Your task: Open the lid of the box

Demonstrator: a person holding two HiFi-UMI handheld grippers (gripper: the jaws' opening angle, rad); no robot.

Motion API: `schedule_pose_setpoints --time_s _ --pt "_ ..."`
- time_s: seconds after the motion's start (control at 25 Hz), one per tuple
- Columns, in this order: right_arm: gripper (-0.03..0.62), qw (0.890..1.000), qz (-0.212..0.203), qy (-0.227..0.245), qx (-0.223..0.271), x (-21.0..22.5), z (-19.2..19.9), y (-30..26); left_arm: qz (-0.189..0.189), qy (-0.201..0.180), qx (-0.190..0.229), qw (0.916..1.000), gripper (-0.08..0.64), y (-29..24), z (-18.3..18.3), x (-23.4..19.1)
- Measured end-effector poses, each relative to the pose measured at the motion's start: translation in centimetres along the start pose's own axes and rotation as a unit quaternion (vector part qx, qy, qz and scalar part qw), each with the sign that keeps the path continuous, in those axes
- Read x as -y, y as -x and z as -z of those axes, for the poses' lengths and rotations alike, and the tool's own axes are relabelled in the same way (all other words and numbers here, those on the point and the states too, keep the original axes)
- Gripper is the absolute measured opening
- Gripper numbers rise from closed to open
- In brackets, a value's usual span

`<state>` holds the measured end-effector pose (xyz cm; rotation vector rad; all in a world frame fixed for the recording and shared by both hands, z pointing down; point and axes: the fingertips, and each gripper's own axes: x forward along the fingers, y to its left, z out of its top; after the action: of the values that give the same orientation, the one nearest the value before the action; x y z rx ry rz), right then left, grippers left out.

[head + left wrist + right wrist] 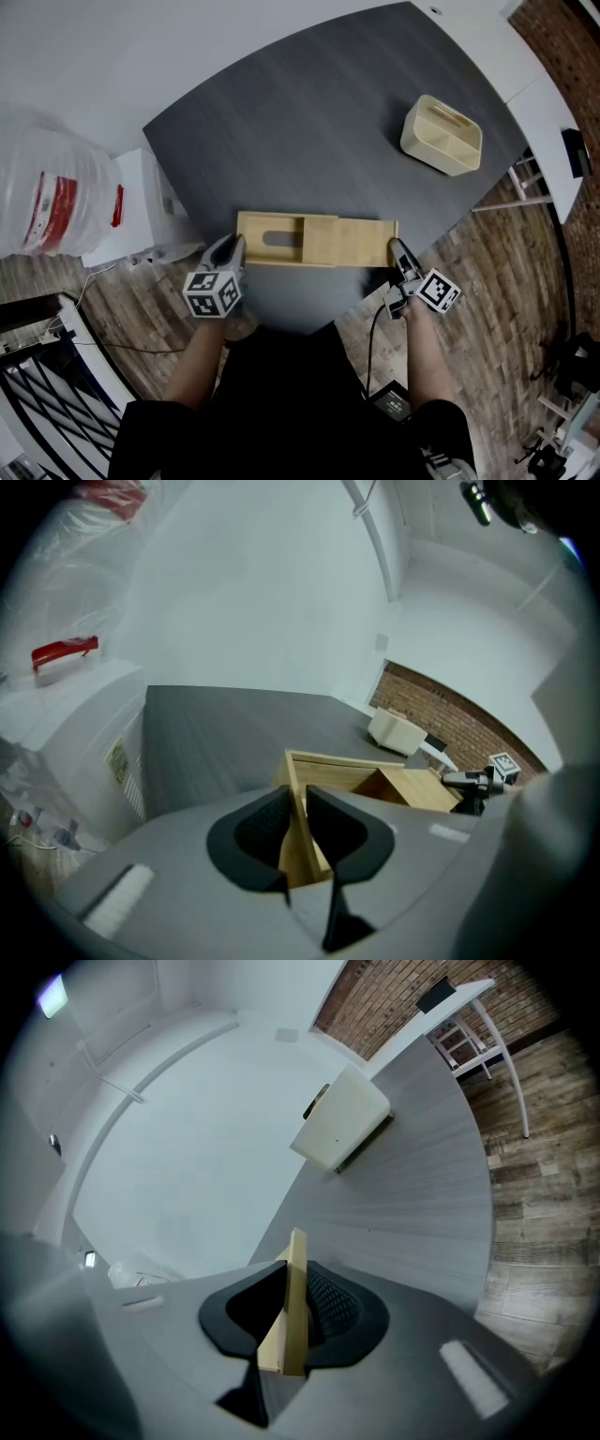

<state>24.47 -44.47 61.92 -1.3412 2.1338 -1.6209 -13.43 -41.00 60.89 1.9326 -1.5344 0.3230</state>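
A flat wooden box (272,251) lies near the front edge of the dark table (309,122). Its sliding lid (367,242) sticks out past the box's right end. My left gripper (234,247) is shut on the box's left end wall (302,829); in the left gripper view the box's open inside (337,778) shows beyond the jaws. My right gripper (398,253) is shut on the right end of the lid (292,1307), a thin board standing edge-on between its pads. The right gripper (469,782) also shows small at the far end of the lid (436,794).
A cream plastic caddy (441,134) stands at the back right of the table. Left of the table are a white cabinet (131,206) and a white plastic bag (47,187). A white desk (525,84) runs along the right; wooden floor lies in front.
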Motion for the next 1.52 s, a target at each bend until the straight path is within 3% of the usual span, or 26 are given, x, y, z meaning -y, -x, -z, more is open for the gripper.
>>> schedule_pose_setpoints --time_s 0.12,0.28,0.48,0.64,0.72,0.8,0.96,1.08,1.12,1.24,1.52 --pt "0.067 1.000 0.025 0.007 -0.002 0.8 0.1 0.3 -0.013 0.006 0.003 0.9999 0.052 0.3 0.0 -0.8" --pt "0.067 1.000 -0.021 0.000 0.007 -0.5 -0.1 -0.2 -0.029 0.009 0.006 0.9995 0.049 0.6 -0.3 -1.6" --pt "0.067 1.000 -0.023 -0.004 0.011 -0.4 0.0 0.1 -0.036 0.017 0.017 0.9991 0.043 0.8 -0.7 -2.1" --pt "0.067 0.999 0.048 0.002 0.009 1.9 0.0 1.4 -0.040 0.013 0.015 0.9990 0.043 0.9 -0.7 -2.3" --pt "0.067 0.999 0.039 0.007 0.014 1.7 -0.3 1.4 -0.042 0.013 0.015 0.9989 0.043 0.9 -0.8 -2.4" --pt "0.067 1.000 -0.002 0.003 0.025 0.7 -0.7 1.1 -0.042 0.015 0.017 0.9989 0.043 0.9 -0.8 -2.6" --pt "0.067 0.999 0.042 0.003 0.027 2.4 -0.7 2.2 -0.042 0.015 0.019 0.9988 0.043 0.9 -0.9 -2.8" --pt "0.067 0.999 -0.030 -0.008 0.039 0.2 -0.8 1.1 -0.047 0.013 0.018 0.9986 0.043 0.9 -0.9 -2.8" --pt "0.067 0.999 -0.031 -0.006 0.040 0.2 -0.8 1.1 -0.049 0.013 0.018 0.9985 0.043 0.9 -0.9 -2.8" --pt "0.067 0.999 0.023 0.006 0.038 1.7 -0.6 1.9 -0.056 0.012 0.020 0.9982 0.043 0.9 -0.9 -2.8" --pt "0.066 0.998 0.049 0.007 0.038 2.4 -0.5 2.2 -0.068 0.010 0.019 0.9975 0.055 0.9 -1.0 -3.2"
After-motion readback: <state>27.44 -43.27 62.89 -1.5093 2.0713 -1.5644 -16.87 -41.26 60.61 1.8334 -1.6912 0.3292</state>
